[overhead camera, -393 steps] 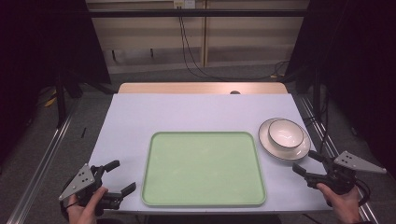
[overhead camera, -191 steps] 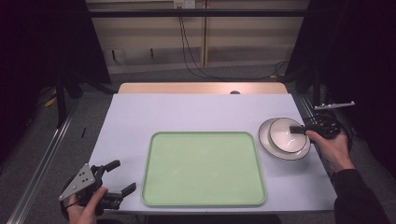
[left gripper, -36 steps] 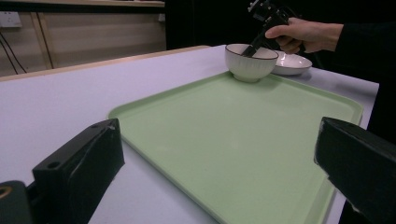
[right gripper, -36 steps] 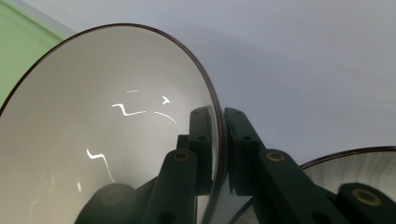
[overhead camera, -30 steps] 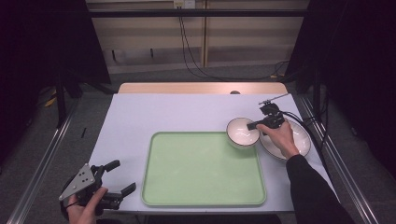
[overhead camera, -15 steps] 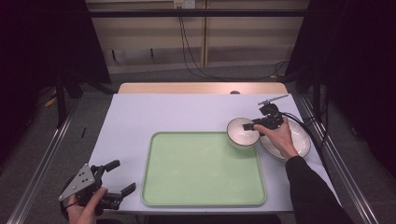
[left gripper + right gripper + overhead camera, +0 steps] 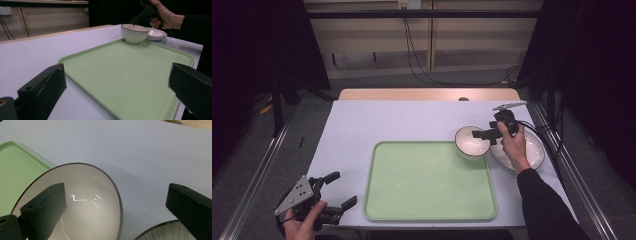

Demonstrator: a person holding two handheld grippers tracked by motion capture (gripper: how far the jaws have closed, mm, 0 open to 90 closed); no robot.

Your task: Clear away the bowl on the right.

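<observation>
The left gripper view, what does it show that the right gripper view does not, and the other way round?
The left gripper view gives the bowl from the side, seated on the tray's far corner, with the right gripper just above its rim. The right gripper view looks down into the bowl's glossy white inside, one open jaw over it and the other outside the rim; these jaws have just been opening. Both share bowl, tray, plate and white table.

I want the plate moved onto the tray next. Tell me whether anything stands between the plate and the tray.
Yes: the bowl sits on the tray's far right corner, right beside the plate, on the straight way across. The right gripper, jaws just opened, hangs over the bowl's rim. The nearer part of that tray edge looks free.
</observation>
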